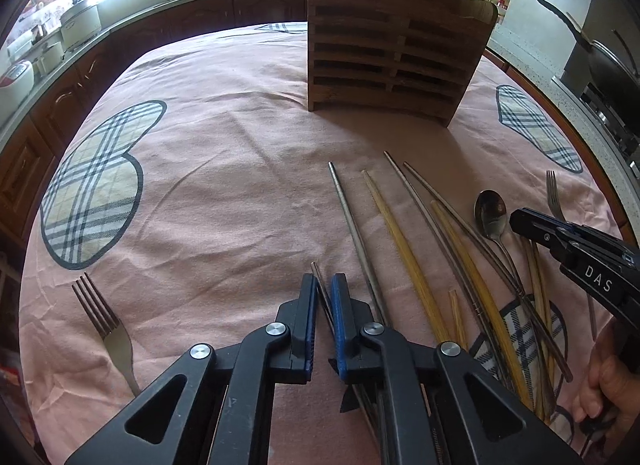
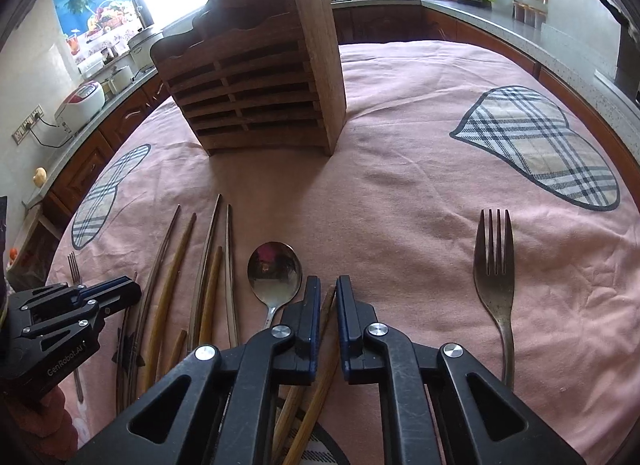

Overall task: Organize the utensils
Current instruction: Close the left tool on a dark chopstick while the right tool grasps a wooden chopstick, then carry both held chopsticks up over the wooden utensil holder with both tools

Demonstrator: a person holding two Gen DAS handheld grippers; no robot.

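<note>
Step in hand: we judge this to be the pick-up stage, with both grippers closed on chopsticks that lie low over the pink cloth on the table (image 1: pixel 224 169).
Left gripper (image 1: pixel 324 285): we see its jaws drawn nearly together on a thin metal chopstick (image 1: pixel 317 274), whose tip pokes out just past the blue pads.
Right gripper (image 2: pixel 328 293): its jaws are pinched on a wooden chopstick (image 2: pixel 329 299), which runs back under the gripper body.
Loose utensils: more metal and bamboo chopsticks (image 1: pixel 394 241) fan out between the two grippers; a spoon (image 2: pixel 274 271) lies just left of the right gripper; one fork (image 2: pixel 494 269) rests well to its right, another fork (image 1: pixel 106 329) far to the left of the left gripper.
Holder: the wooden slatted utensil holder (image 1: pixel 384 53) stands upright at the far side of the table, well apart from the pile; something pale sticks out of its top, which we cannot identify.
Next move: we expect each chopstick must be lifted clear of its neighbours, tipped upright and carried to the holder's open top.
Care needed: the chopsticks are thin and slippery, so we would watch for pivoting in the pads and for dragging the adjacent sticks along.
</note>
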